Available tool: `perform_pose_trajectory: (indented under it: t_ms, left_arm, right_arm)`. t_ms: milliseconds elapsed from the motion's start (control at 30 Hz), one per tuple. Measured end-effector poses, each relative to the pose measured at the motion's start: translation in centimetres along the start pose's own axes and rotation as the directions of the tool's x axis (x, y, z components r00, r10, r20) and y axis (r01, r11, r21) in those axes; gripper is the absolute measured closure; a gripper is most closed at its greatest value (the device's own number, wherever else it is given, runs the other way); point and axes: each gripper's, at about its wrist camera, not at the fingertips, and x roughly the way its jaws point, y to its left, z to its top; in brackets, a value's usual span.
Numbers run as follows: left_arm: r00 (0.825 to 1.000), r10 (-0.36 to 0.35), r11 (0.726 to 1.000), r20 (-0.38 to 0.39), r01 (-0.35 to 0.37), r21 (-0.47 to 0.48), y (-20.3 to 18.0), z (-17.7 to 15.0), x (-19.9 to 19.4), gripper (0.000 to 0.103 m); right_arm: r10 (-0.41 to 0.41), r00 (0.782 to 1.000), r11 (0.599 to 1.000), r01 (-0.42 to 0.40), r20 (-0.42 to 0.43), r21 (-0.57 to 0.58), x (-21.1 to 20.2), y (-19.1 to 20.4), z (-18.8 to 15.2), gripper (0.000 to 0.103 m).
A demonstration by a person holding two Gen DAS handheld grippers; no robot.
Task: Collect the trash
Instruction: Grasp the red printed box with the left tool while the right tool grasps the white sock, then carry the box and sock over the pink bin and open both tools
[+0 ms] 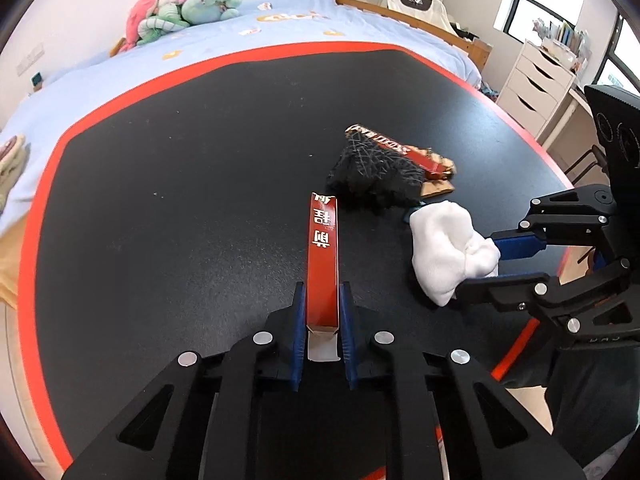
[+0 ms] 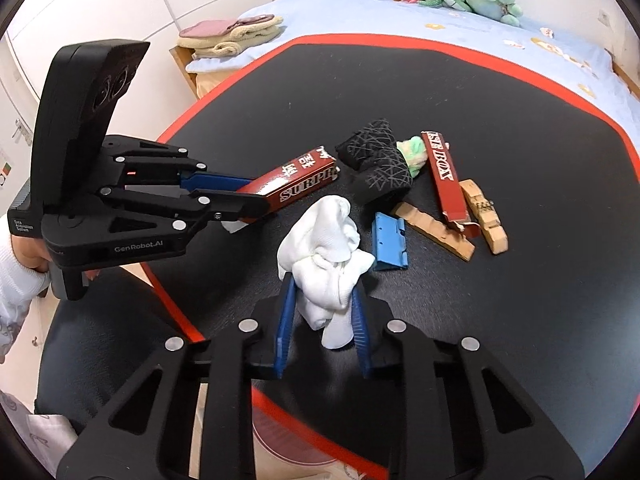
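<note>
My left gripper (image 1: 323, 286) is shut on a long red carton (image 1: 322, 256) with white lettering, held just above the black table; it also shows in the right wrist view (image 2: 296, 186). My right gripper (image 2: 325, 280) is shut on a crumpled white cloth (image 2: 326, 256), seen also in the left wrist view (image 1: 448, 248). On the table lie a black patterned sock (image 2: 380, 160), a second red carton (image 2: 446, 176), a blue plastic piece (image 2: 388, 242), wooden clothespins (image 2: 484, 216) and a green-yellow wad (image 2: 414, 152).
The black table has a red rim (image 1: 168, 80). A bed with a blue sheet (image 1: 120, 76) and plush toys (image 1: 180, 8) lies beyond it. White drawers (image 1: 536, 80) stand at the right. Folded blankets (image 2: 232, 34) lie on a bedside stand.
</note>
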Motion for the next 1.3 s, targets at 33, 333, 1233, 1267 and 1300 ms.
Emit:
perform_pose_trajectory:
  t_ms: [33,333,1233,1267,1300]
  left_arm:
    - [1.000,0.000,1.000,0.004,0.000,0.002,-0.1,-0.1,-0.4,0.087]
    - [0.998,-0.025,1.000,0.052,0.025,-0.006,-3.0,-1.9,-5.6,0.087]
    - [0.995,-0.096,0.994,-0.026,0.098,0.050,-11.2,-10.5,-9.9,0.087]
    - [0.994,-0.105,0.993,-0.034,0.106,0.053,-11.3,-10.6,-9.8,0.086]
    - [0.994,-0.104,0.993,-0.037,0.106,0.056,-11.4,-10.6,-9.8,0.084]
  right_arm:
    - [-0.003,1.000,1.000,0.003,0.005,0.001,-0.5,0.2,-0.1,0.077]
    - [-0.039,0.997,0.999,0.038,0.074,0.022,-6.8,2.0,-2.4,0.077]
    - [-0.010,1.000,0.999,0.009,0.007,0.034,-10.9,7.2,-12.4,0.075]
    - [-0.005,1.000,0.999,0.005,0.006,0.036,-10.9,7.2,-12.4,0.073]
    - [-0.005,1.000,0.999,0.005,0.006,0.037,-10.9,7.2,-12.4,0.071]
